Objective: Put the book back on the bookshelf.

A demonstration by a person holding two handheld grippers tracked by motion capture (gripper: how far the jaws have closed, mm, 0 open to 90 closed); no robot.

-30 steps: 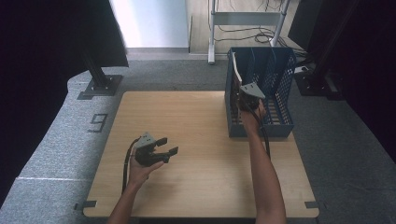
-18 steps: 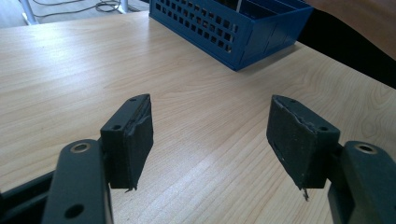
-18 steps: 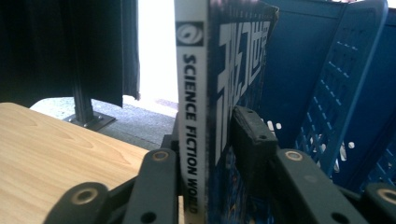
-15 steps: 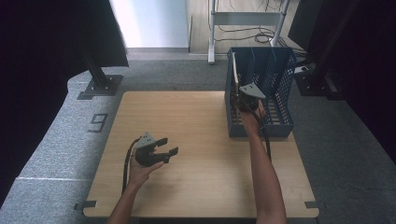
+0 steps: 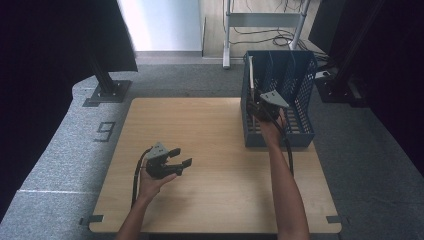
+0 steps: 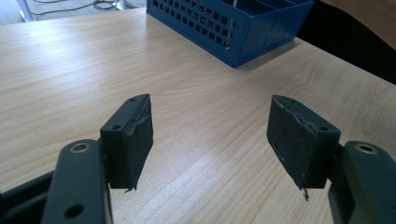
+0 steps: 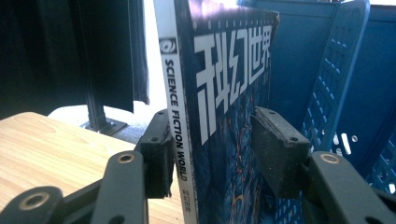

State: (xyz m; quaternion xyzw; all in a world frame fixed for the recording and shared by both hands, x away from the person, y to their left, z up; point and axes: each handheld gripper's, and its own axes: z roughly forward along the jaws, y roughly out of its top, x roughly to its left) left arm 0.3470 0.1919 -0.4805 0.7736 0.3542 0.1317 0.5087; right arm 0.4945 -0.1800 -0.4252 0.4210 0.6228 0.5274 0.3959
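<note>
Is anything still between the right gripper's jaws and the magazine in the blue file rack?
No. The magazine stands upright in the blue file rack, directly between the right gripper's jaws. They have just been opening; one pad sits by the spine, the other stands off the cover.

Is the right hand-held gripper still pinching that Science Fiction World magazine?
Cannot tell. In the right gripper view the magazine stands between the just-opening jaws of the right hand-held gripper; one pad looks clear, the spine-side pad sits too close to judge.
</note>
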